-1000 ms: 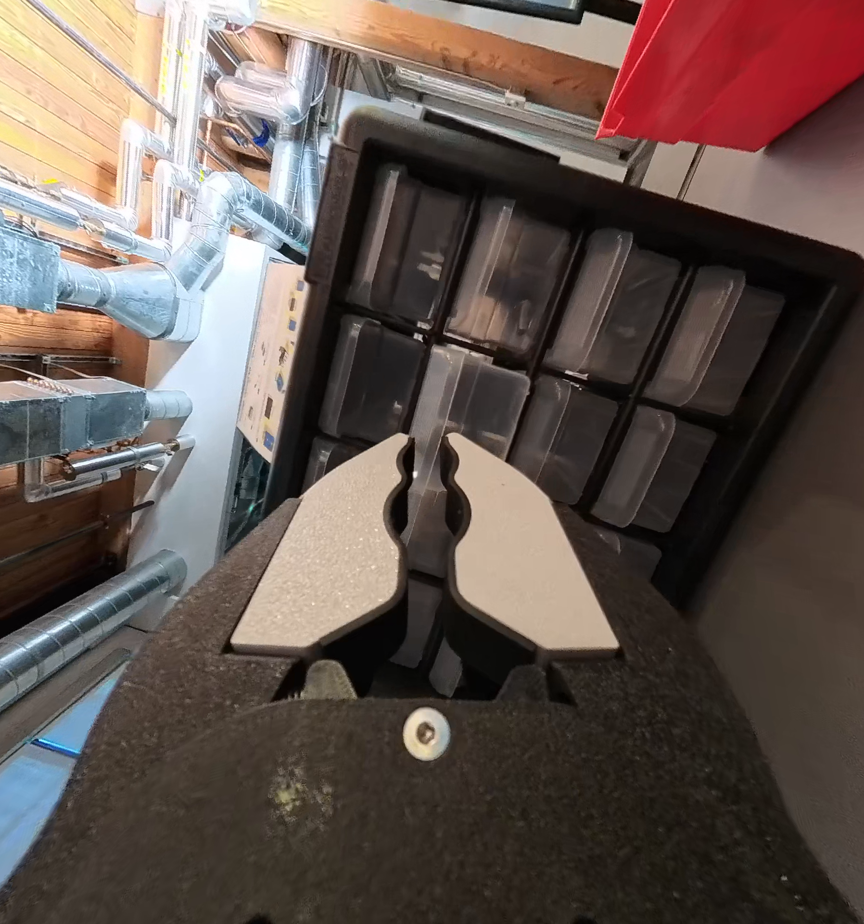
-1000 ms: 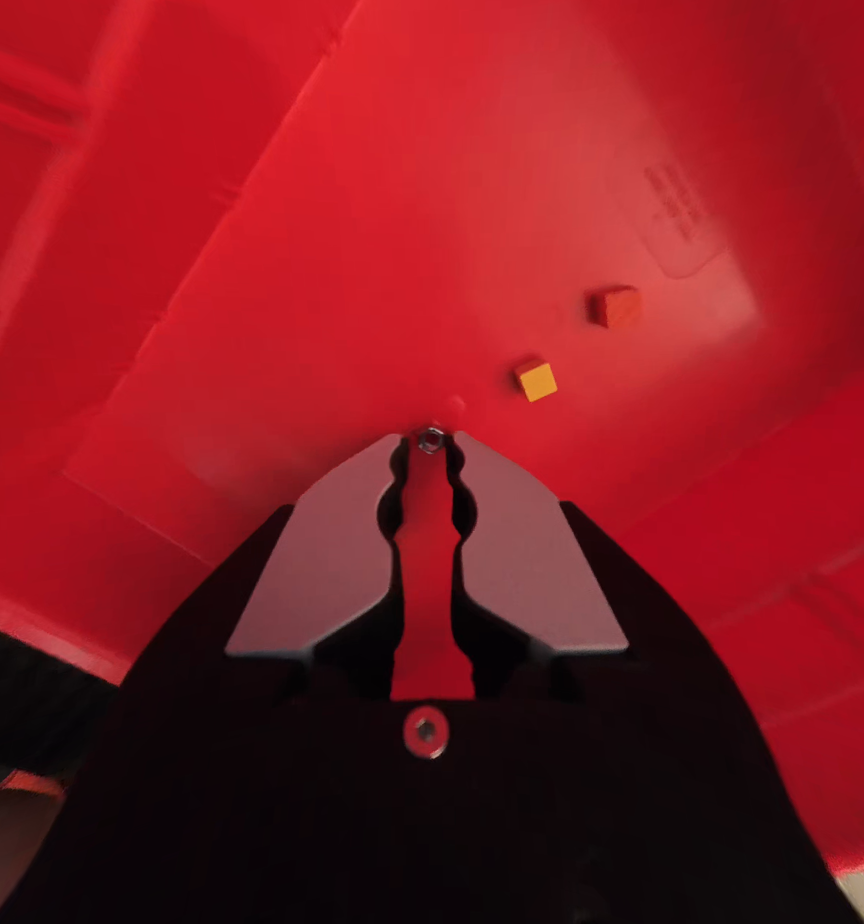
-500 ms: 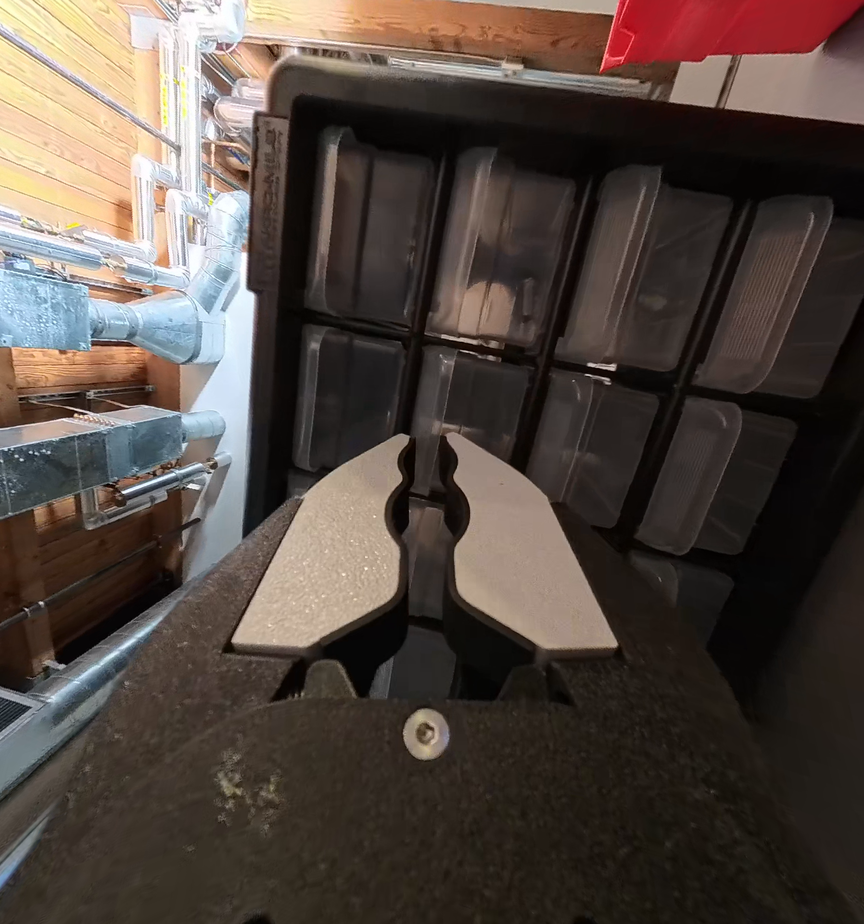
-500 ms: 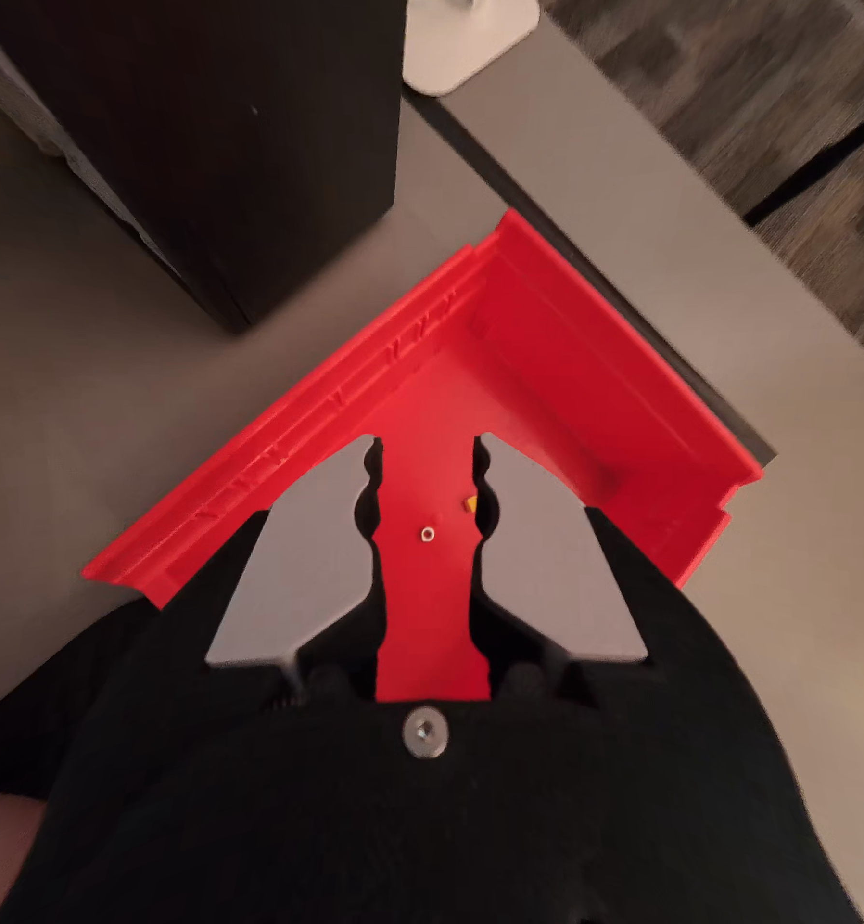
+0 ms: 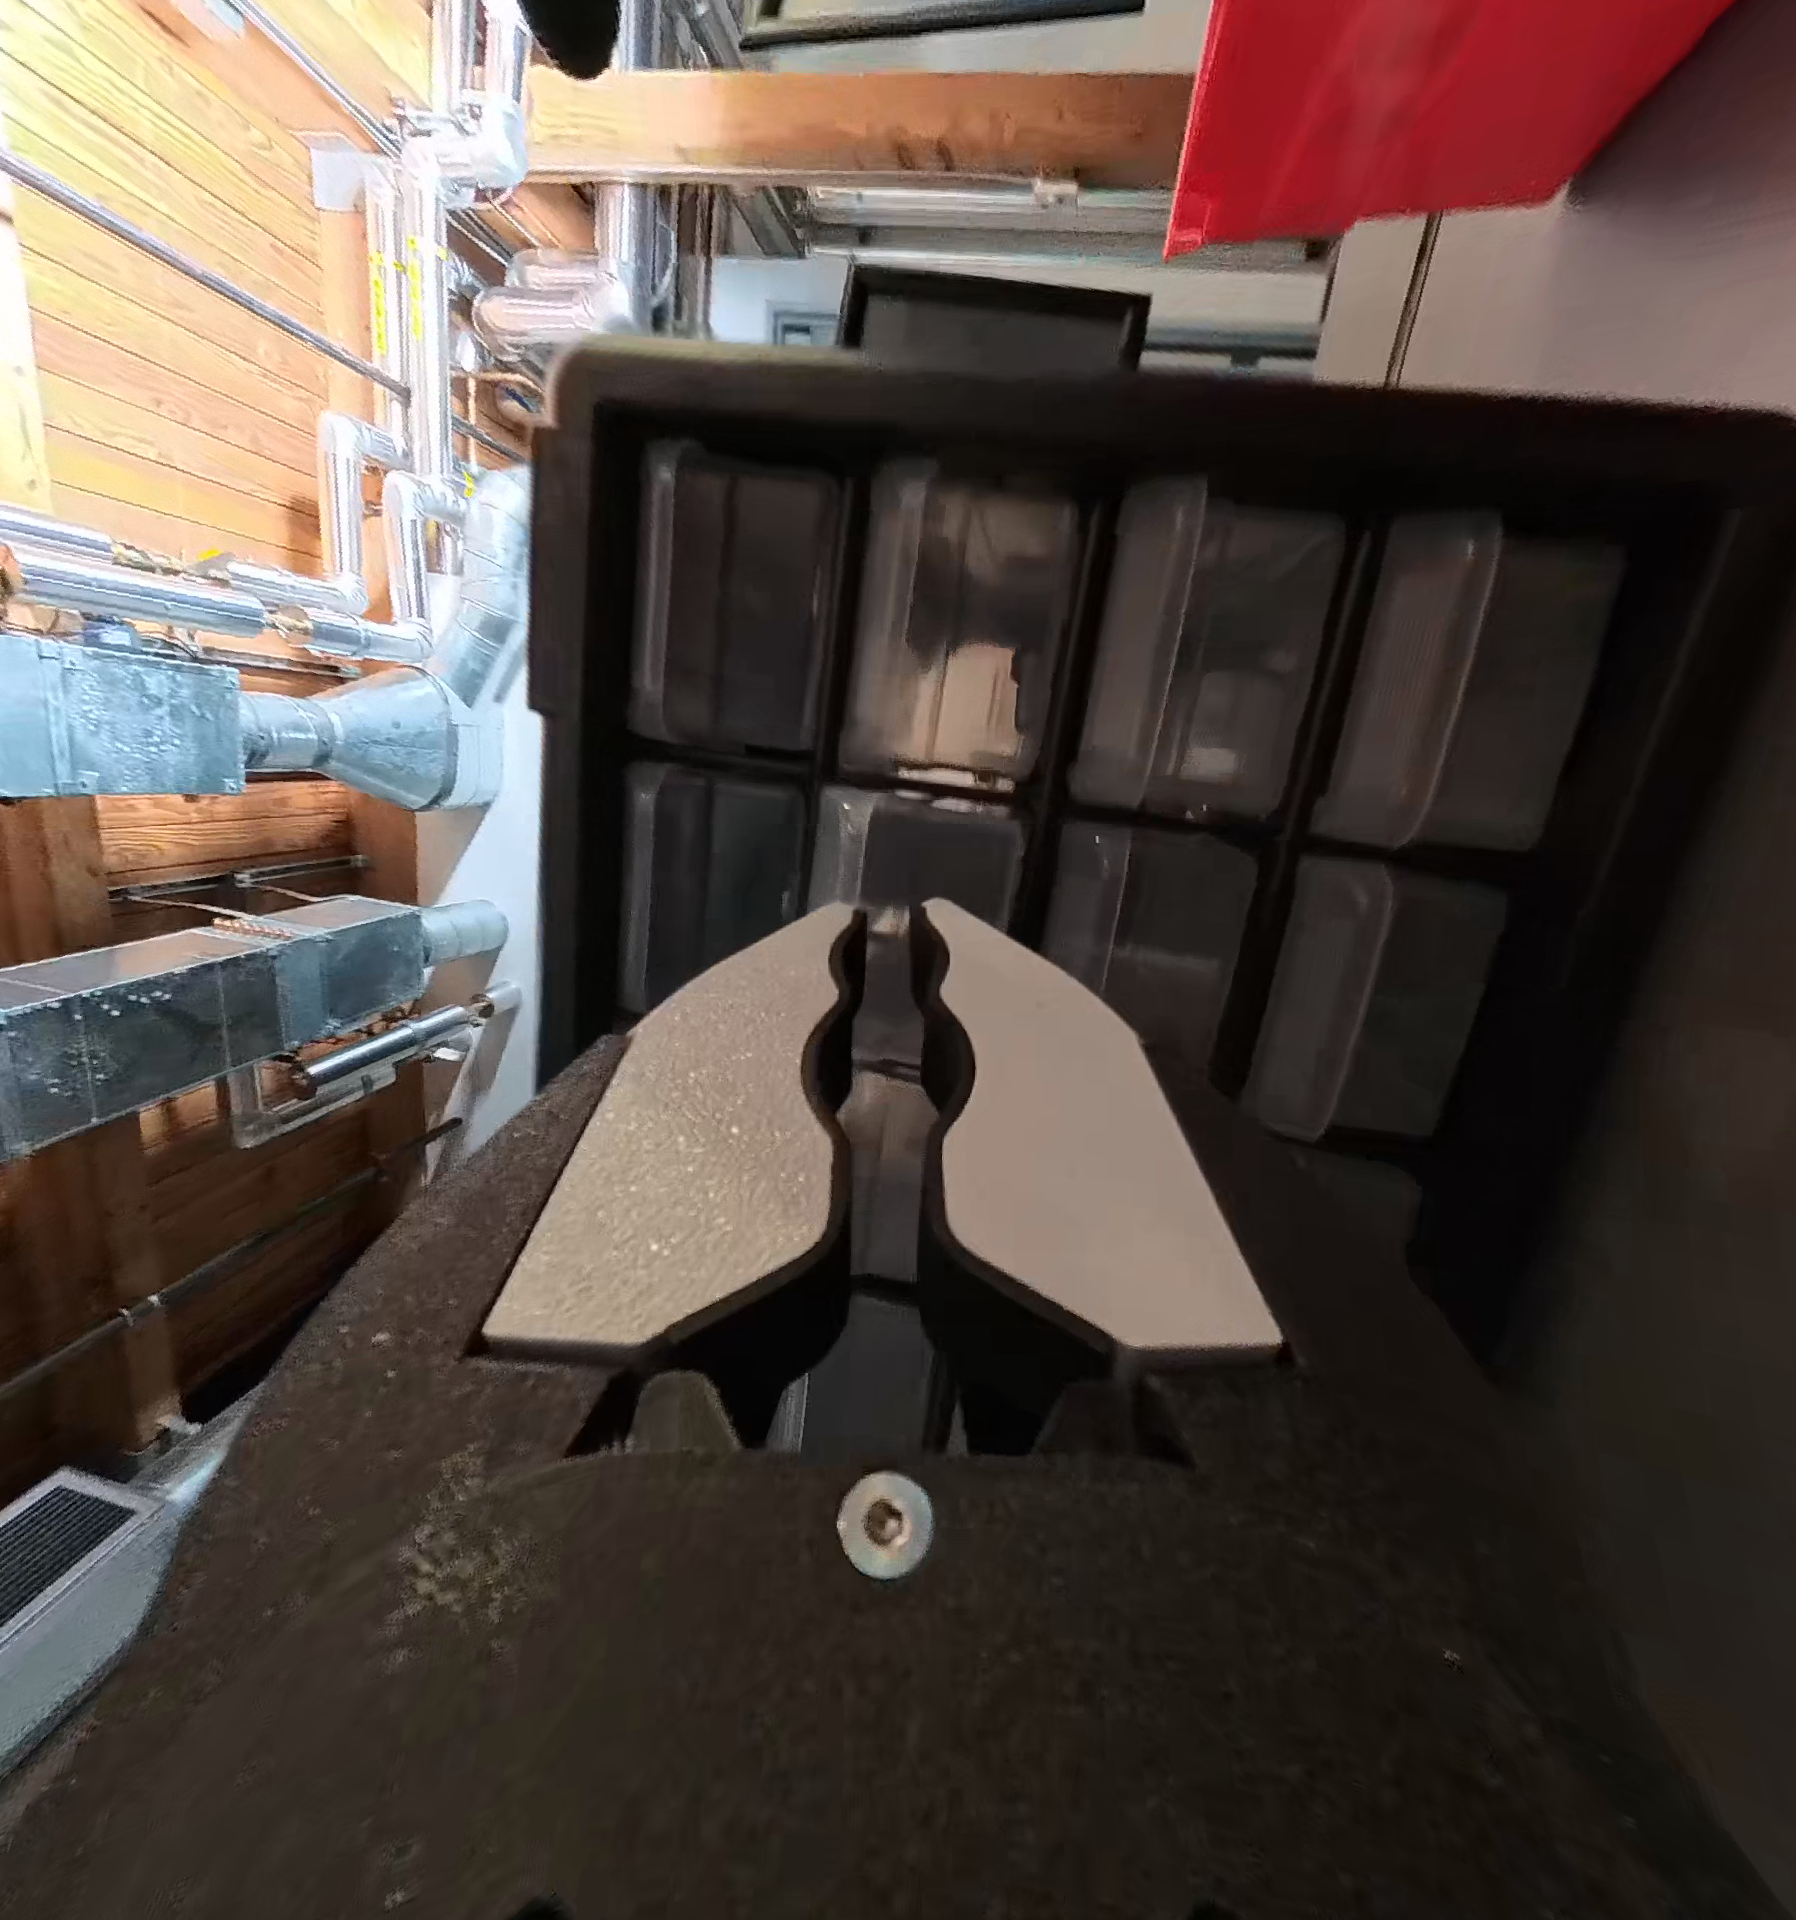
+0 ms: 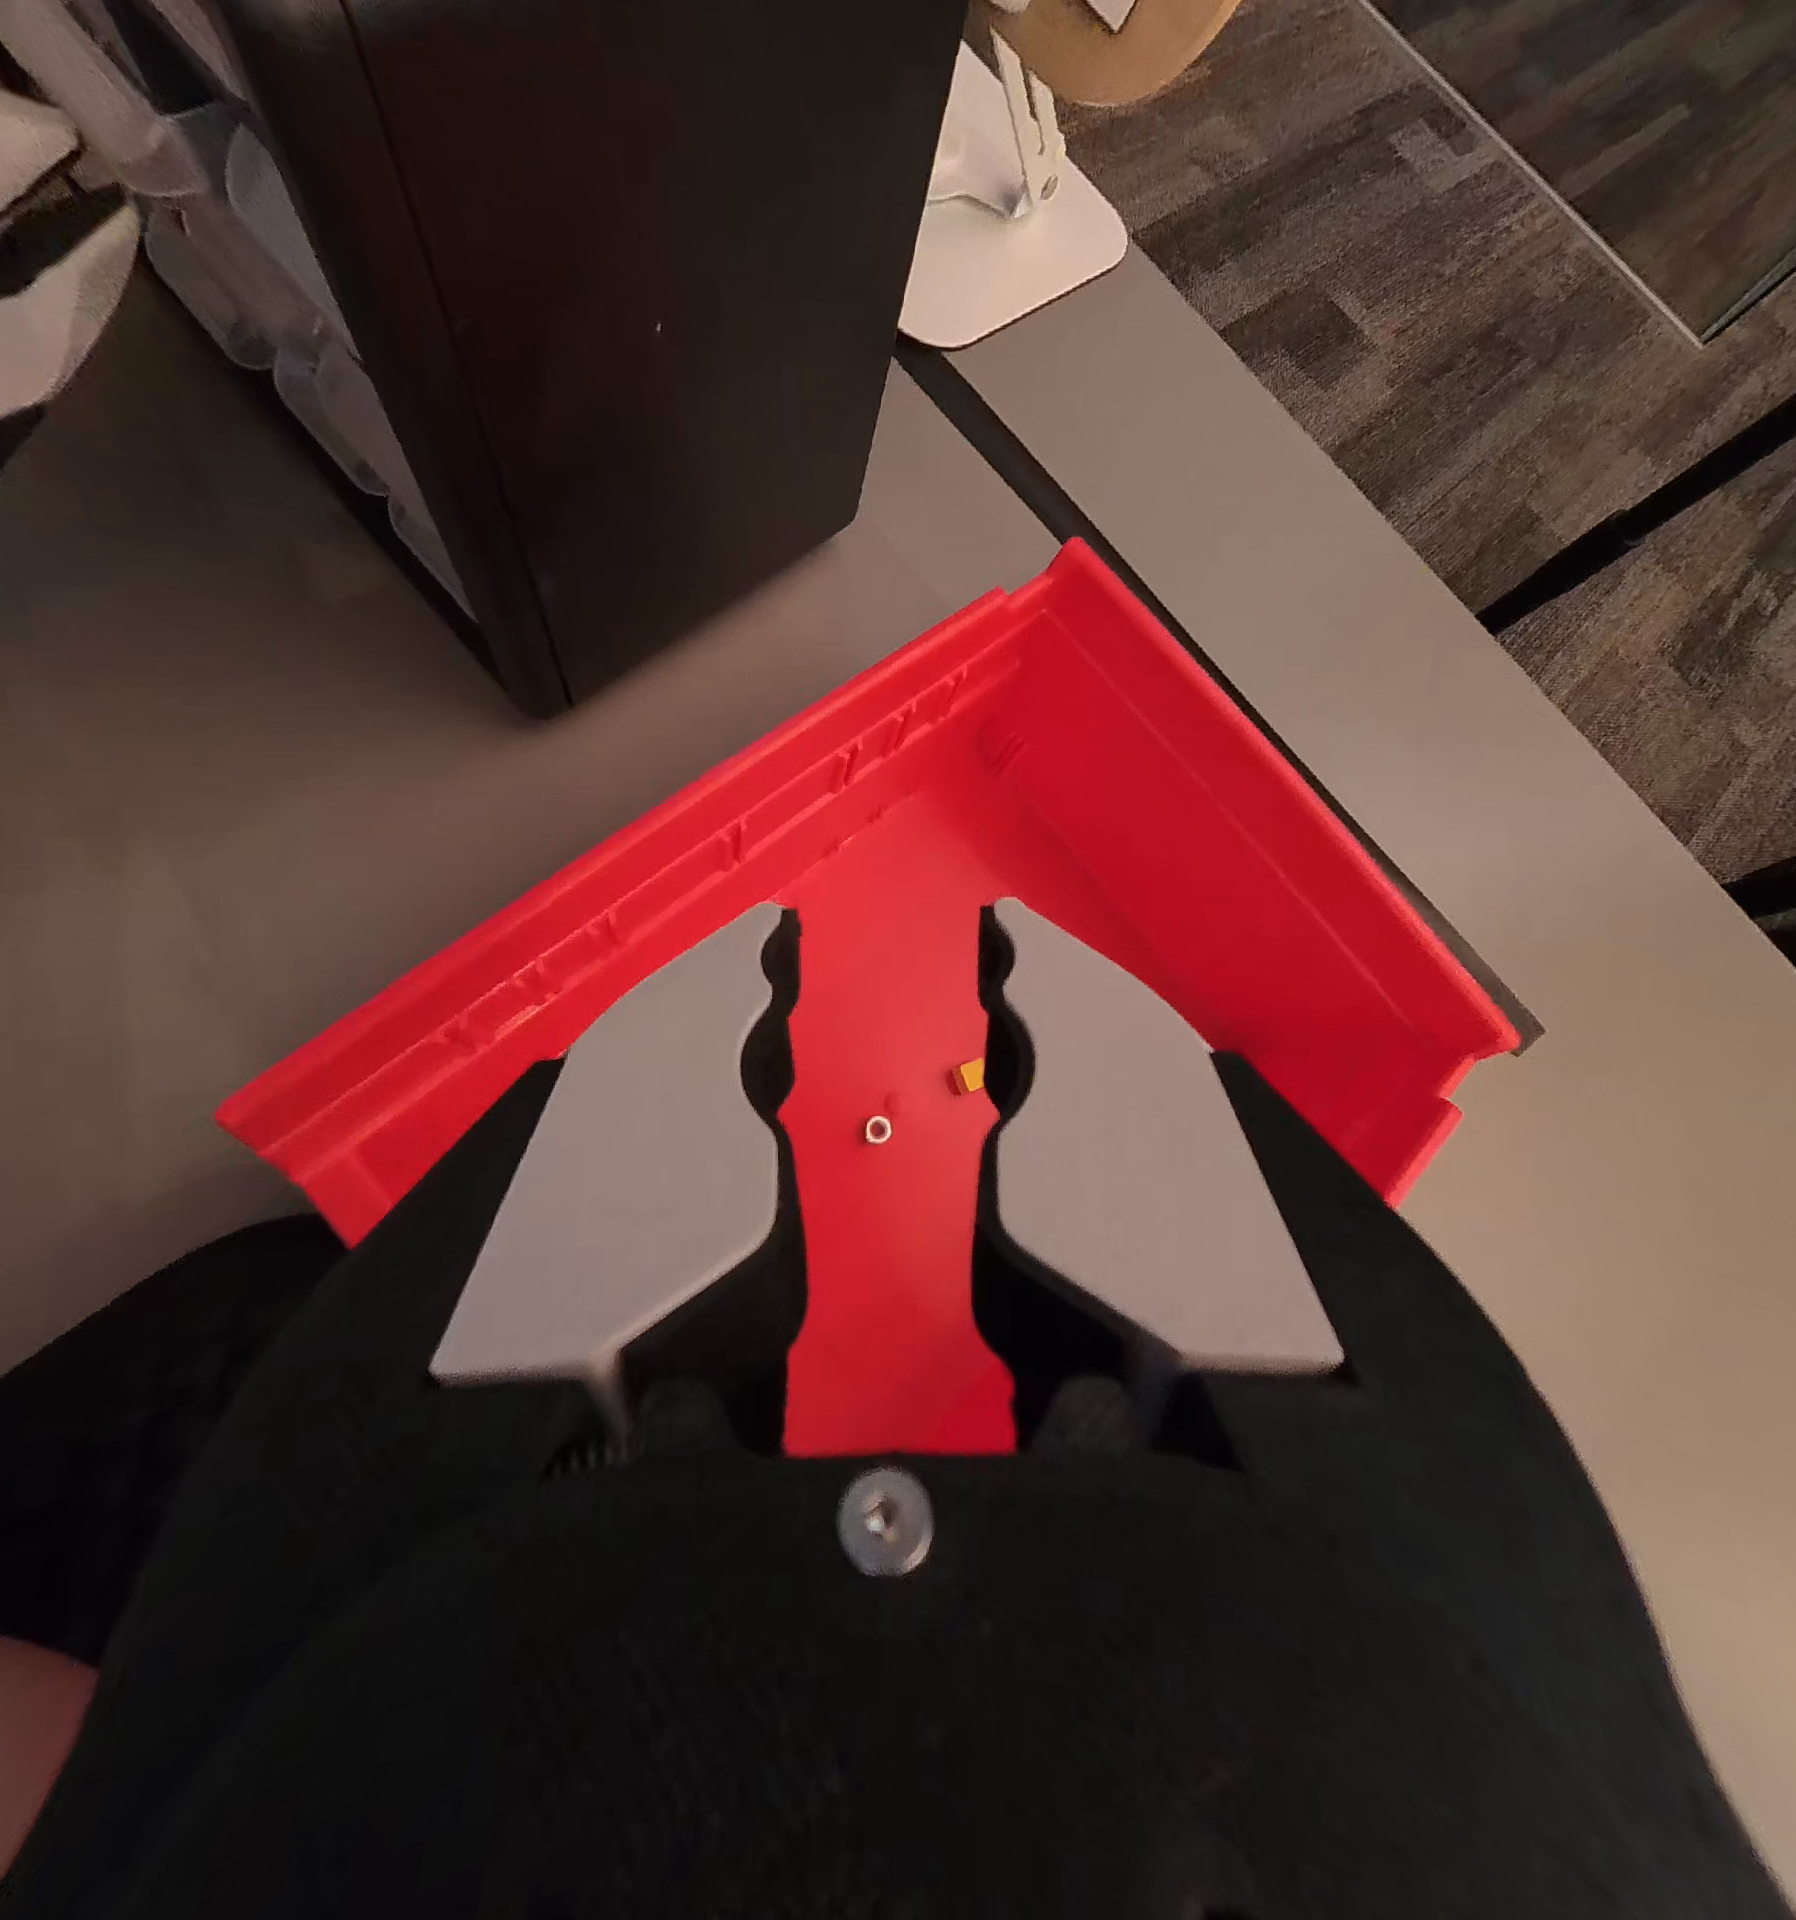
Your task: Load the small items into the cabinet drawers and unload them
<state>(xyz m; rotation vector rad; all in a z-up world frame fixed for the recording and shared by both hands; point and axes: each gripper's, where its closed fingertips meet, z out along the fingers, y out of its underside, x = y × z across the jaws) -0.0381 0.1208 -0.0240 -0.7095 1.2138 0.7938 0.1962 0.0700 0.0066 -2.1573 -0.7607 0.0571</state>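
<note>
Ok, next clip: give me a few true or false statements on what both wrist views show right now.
1. The right gripper is open above the red bin. True.
2. A small metal nut lies on the bin floor. True.
3. The bin is heaped full of parts. False: only the nut and a small yellow piece show between the fingers.
4. The left gripper points at the black drawer cabinet. True.
5. The red bin sits on the floor. False: it rests on the grey table.

Left gripper (image 5: 889, 914) fingers nearly closed; right gripper (image 6: 886, 914) fingers spread apart
</note>
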